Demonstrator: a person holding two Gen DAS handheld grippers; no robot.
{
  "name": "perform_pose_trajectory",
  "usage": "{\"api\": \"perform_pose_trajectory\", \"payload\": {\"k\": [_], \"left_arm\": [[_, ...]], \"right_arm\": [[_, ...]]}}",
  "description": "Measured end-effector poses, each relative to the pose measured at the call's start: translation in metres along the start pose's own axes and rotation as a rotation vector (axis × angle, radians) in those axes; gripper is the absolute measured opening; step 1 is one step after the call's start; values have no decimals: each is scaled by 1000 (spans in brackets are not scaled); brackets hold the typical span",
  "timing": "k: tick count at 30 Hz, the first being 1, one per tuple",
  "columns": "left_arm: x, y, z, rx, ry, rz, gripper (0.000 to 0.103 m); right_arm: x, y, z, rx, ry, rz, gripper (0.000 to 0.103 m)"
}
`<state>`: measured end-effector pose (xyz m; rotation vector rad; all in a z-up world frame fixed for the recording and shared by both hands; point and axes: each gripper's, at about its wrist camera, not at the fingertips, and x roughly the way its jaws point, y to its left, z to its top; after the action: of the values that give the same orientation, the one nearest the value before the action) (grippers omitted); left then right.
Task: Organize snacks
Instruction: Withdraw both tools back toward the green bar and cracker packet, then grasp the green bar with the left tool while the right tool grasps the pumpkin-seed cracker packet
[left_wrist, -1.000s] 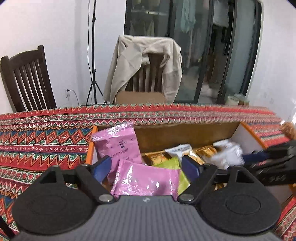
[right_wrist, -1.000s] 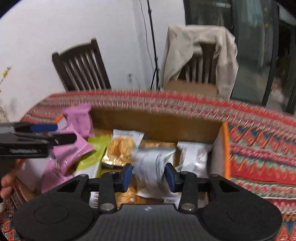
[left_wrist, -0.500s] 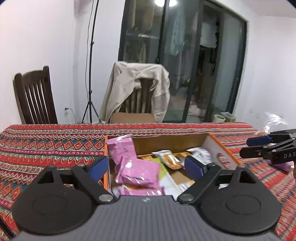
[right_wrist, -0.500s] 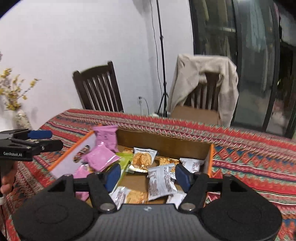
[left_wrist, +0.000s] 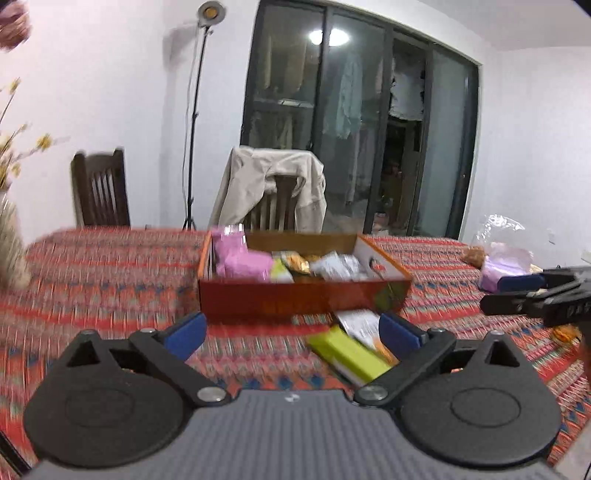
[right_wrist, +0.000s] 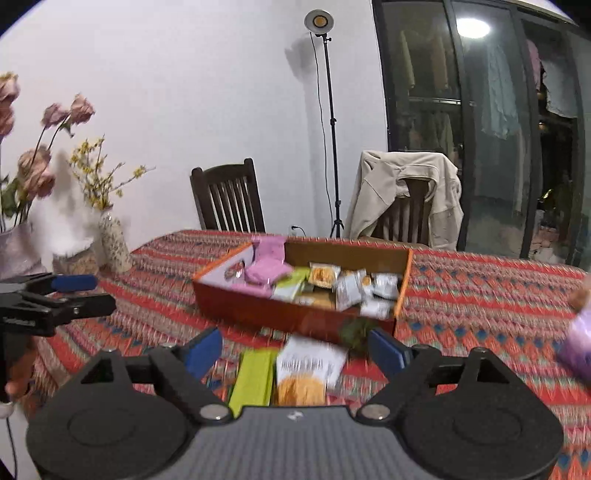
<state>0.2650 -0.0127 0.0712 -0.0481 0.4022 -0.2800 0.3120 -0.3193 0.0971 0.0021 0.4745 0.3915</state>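
Right-wrist view, left to right: vases with flowers sit at the left edge of the patterned tablecloth, out of the work zone. Left gripper enters at mid-left, jaws opening, nothing between them. Snack box sits centre frame, long side facing the cameras, probably so both hands can reach in from the near side. Inside it, pink packets are bunched at the left end, the green packet in the middle and the white and orange packets to the right, which reads as sorting by kind. Lower centre, a green packet on the cloth and a white-orange packet on the cloth lie just in front of the box, not yet filed. Right gripper frames those two, jaws opening, pads clear of them, likely set up for the next pick. A purple bag shows at the right edge. In the left-wrist view the left tongs likewise stand released over the cloth, with the same two loose packets at lower right of centre.
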Motion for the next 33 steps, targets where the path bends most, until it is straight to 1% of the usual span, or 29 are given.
{"api": "perform_pose_trajectory", "payload": {"k": [2, 4, 7, 9, 12, 18, 20, 22, 25, 26, 28, 30, 32, 33], "left_arm": [[-12, -6, -13, -45, 30, -1, 102], [-21, -15, -26, -58, 67, -9, 102], [-19, -28, -36, -17, 106, 13, 102], [-12, -35, -38, -13, 124, 14, 102], [11, -42, -41, -54, 157, -21, 102], [92, -60, -35, -110, 225, -62, 101], [121, -68, -33, -94, 249, -56, 95], [140, -76, -33, -61, 265, -46, 82], [161, -76, -36, -50, 293, -35, 71], [163, -73, -37, -53, 295, -29, 70], [162, -63, -41, -45, 293, -28, 61], [157, -51, -43, -48, 283, -38, 59], [150, -36, -44, -52, 281, -13, 54], [147, -29, -43, -47, 281, 13, 52]], "right_arm": [[-10, 9, -19, -19, 22, -35, 86], [-21, 17, -38, -35, 30, -64, 87], [-35, 19, -63, -2, 37, -51, 87], [-42, 15, -78, 42, 41, -31, 87], [-49, 11, -96, 71, 48, -48, 87], [-60, -10, -111, 116, 36, -90, 87], [-60, -17, -112, 126, 39, -107, 87], [-59, -23, -114, 134, 45, -123, 87], [-56, -32, -114, 145, 55, -137, 87], [-54, -35, -113, 148, 57, -140, 87], [-48, -39, -111, 152, 62, -143, 87], [-38, -41, -107, 148, 69, -139, 87], [-26, -41, -101, 140, 74, -130, 87], [-18, -41, -98, 135, 78, -118, 87]]}}
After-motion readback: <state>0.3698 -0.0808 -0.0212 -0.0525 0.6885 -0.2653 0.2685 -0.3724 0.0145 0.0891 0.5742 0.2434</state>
